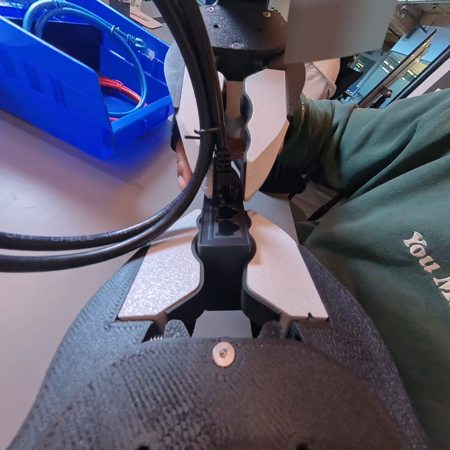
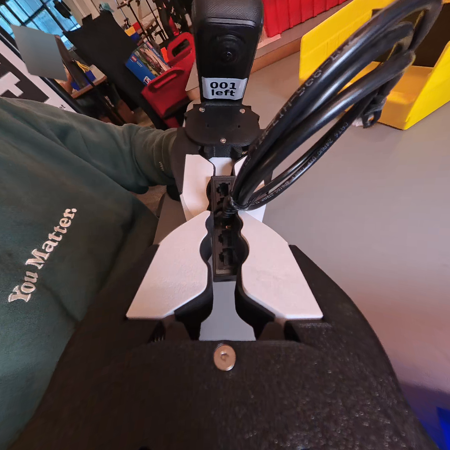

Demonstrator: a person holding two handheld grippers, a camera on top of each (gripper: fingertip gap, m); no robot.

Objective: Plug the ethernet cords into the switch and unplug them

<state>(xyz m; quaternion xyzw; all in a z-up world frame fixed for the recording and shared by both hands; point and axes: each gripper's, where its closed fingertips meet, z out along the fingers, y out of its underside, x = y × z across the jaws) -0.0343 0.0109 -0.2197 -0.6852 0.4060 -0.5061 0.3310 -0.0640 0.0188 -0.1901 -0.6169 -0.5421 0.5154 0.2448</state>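
The black switch (image 1: 224,246) is sitting lengthwise between the two tools, its row of ports facing up toward both cameras. The left gripper (image 1: 224,216) is clamping one end of it, the white fingers (image 1: 170,275) pressing in on the switch's sides. Two empty ports (image 1: 226,229) are showing just ahead of its fingertips.

At the far end from the left gripper, a black plug (image 1: 224,175) is standing in a port. The right gripper (image 1: 225,192) is reaching in from the opposite side, its fingers closing on that plug, one at each flank. In the right wrist view, the switch (image 2: 225,246) is running straight out between the right gripper (image 2: 224,216) fingers toward the left gripper (image 2: 226,204). The plug (image 2: 227,211) is sitting right at the right fingertips, with open ports nearer the camera and one beyond.

The black ethernet cord (image 1: 121,238) is rising from the plug and looping in tied coils off to the left gripper's left. Seen from the right gripper, the same coils (image 2: 304,136) are arching up and to its right.

Ahead and left of the left gripper, a blue bin (image 1: 48,80) is resting on the pale table (image 1: 48,194), holding a blue cord (image 1: 143,80) and a red cord (image 1: 126,92). A green sleeve (image 1: 365,146) is filling the space to the left gripper's right.
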